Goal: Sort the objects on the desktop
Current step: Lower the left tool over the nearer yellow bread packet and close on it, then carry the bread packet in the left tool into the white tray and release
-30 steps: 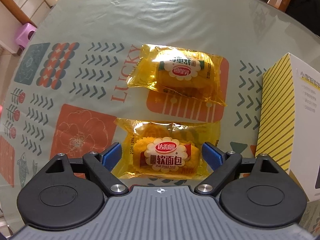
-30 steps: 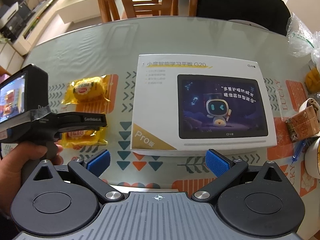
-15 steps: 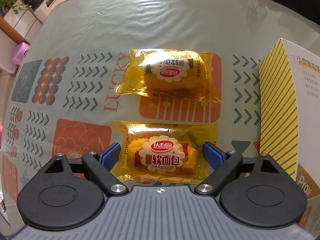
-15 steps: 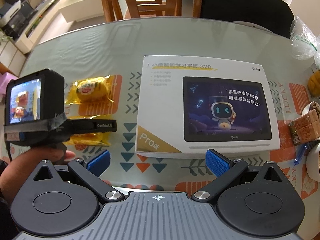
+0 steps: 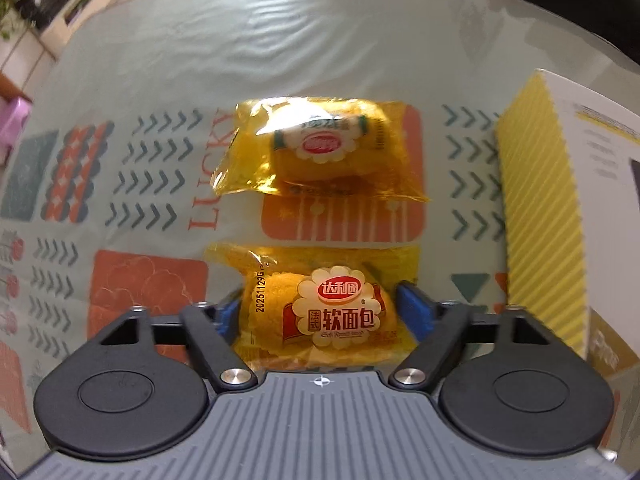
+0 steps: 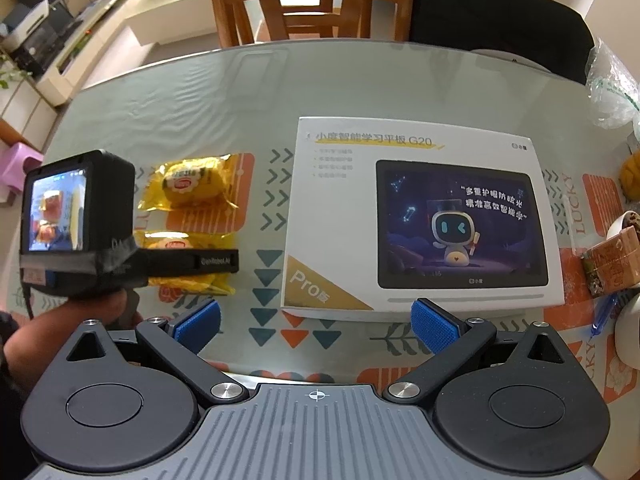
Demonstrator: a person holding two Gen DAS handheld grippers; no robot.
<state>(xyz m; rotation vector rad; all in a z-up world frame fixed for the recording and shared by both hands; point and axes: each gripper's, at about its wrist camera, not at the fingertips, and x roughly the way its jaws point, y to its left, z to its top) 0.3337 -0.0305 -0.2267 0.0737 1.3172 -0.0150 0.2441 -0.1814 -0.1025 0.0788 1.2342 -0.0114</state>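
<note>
**Closing on the near bread packet**

The left gripper [image 5: 318,312] has its blue pads on either side of the near bread packet [image 5: 320,308], which lies on the desk [image 5: 280,52] toward its near edge; the jaws look drawn in against the wrapper's flanks, gripping it or very nearly so. A second bread packet [image 5: 320,152] lies just beyond it, apart from it, and the white tablet box [image 6: 424,216] lies flat near both, on their right.

To do this step well, I judge the squeeze should stay gentle — the roll inside is soft and the film slippery, so pressure on the bulge of the bread holds better than on the loose, crinkled wrapper edge. Keeping the pads level with the desk and centred on the roll should stop the packet pivoting. Any lift is best taken straight up, clear of the far packet and the box's striped side.

The right gripper [image 6: 316,326] hangs open and empty over the near edge of the desk, in front of the box — well out of the way.
</note>
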